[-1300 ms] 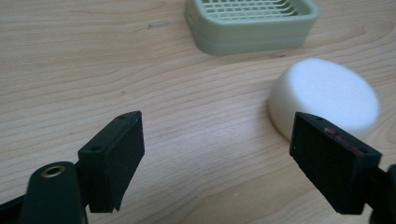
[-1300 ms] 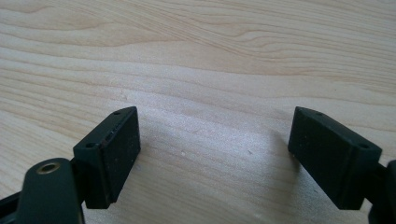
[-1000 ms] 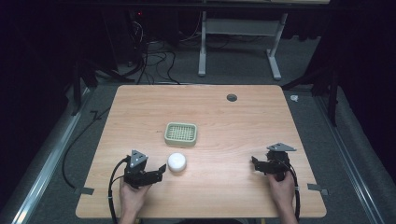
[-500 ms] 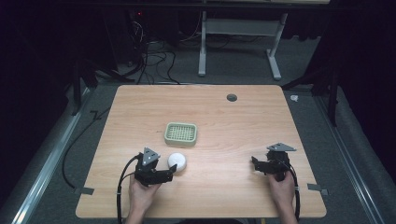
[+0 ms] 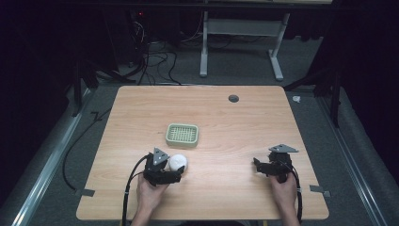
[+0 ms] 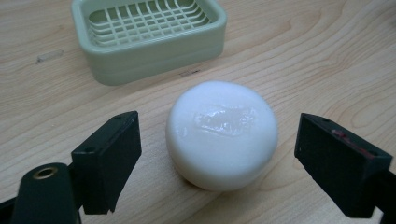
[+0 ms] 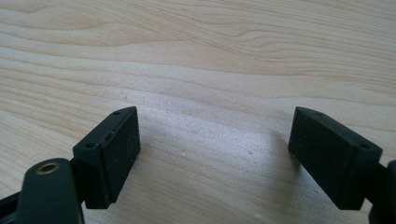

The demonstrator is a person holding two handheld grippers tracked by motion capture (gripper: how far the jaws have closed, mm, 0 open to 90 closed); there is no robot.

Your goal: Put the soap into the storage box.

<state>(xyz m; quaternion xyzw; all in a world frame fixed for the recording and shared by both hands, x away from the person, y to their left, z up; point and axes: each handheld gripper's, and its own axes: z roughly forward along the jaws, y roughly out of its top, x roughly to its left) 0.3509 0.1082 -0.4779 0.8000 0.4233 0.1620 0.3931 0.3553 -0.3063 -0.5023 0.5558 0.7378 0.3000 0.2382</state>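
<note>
A round white bar of soap (image 6: 222, 134) lies on the wooden table (image 5: 226, 122), seen in the high view as a white disc (image 5: 178, 163). My left gripper (image 5: 175, 172) is open, with one jaw on each side of the soap and a gap on both sides. Just beyond the soap sits a pale green soap dish (image 6: 147, 35) with a slotted grid, which in the high view (image 5: 182, 135) stands near the table's middle. My right gripper (image 5: 257, 165) rests low over bare wood at the front right, open, with nothing between its fingers (image 7: 114, 149).
A dark round grommet hole (image 5: 233, 98) sits near the table's far edge. Cables trail from both grippers toward the front edge. Past the table stand a white metal frame (image 5: 240, 42) and loose cables on the floor.
My left gripper has moved right and forward to the soap, so its jaws now flank it. The right gripper has stayed put.
</note>
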